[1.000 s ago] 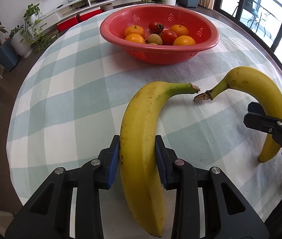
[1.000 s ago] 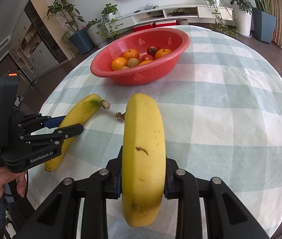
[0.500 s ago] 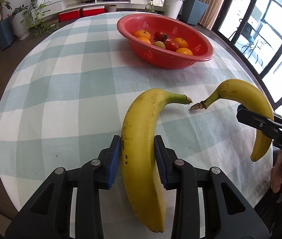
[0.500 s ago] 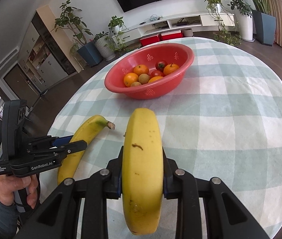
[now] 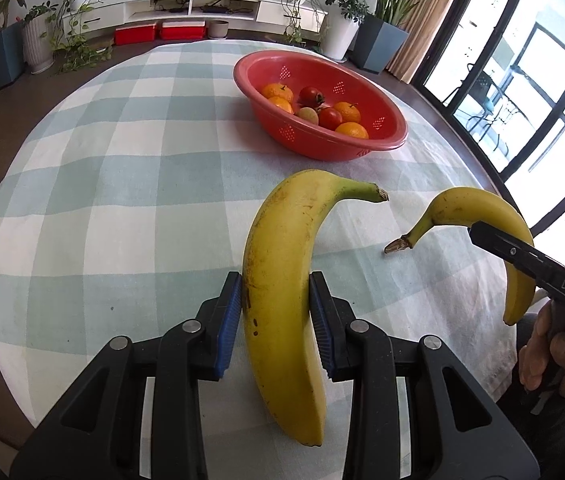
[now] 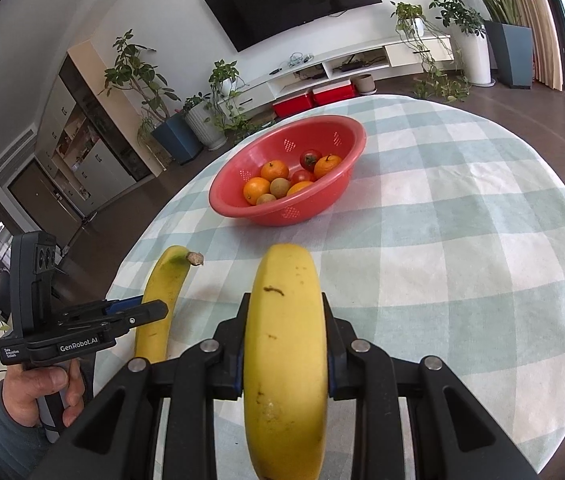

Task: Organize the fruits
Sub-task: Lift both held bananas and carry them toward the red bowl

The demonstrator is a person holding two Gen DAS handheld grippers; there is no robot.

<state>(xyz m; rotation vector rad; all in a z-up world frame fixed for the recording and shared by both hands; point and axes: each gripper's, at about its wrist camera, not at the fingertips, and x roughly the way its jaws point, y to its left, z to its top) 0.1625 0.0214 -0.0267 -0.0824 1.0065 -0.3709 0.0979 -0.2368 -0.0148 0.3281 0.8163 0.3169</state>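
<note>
Both bananas have risen off the checked tabletop (image 5: 122, 184) since a second ago, the left tool (image 5: 275, 320) clenched on the spotted banana (image 5: 282, 280), the right tool (image 6: 284, 344) on the other banana (image 6: 286, 340), so both look ready to carry to the red basket (image 5: 386, 142).
</note>
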